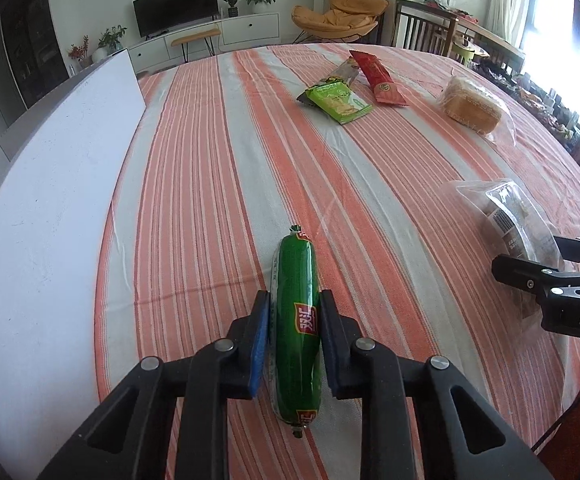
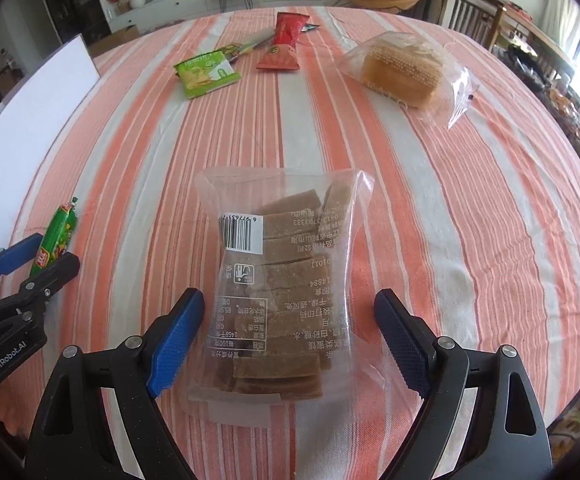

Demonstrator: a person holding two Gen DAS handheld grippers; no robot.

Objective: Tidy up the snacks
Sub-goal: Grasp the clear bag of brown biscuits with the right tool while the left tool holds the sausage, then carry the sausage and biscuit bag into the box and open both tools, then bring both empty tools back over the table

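Observation:
A green sausage stick [image 1: 296,272] lies lengthwise on the striped tablecloth, and my left gripper [image 1: 296,300] is shut on its middle, both pads pressing its sides. The right wrist view shows that left gripper [image 2: 49,254] and the sausage [image 2: 63,220] at the far left. A clear bag of brown cake slices [image 2: 285,264] lies label up on the cloth. My right gripper [image 2: 290,300] stands open astride the bag's near half, its pads beside the wrapper without squeezing it. From the left wrist view the right gripper [image 1: 538,256] sits over that bag [image 1: 506,212] at the right edge.
Farther back on the orange-and-white cloth [image 2: 450,200] lie a green snack packet [image 2: 205,74], a red packet [image 2: 283,44] and a clear bag of sesame cake [image 2: 402,68]. A white board [image 2: 29,120] runs along the table's left side. Chairs and furniture stand beyond the table.

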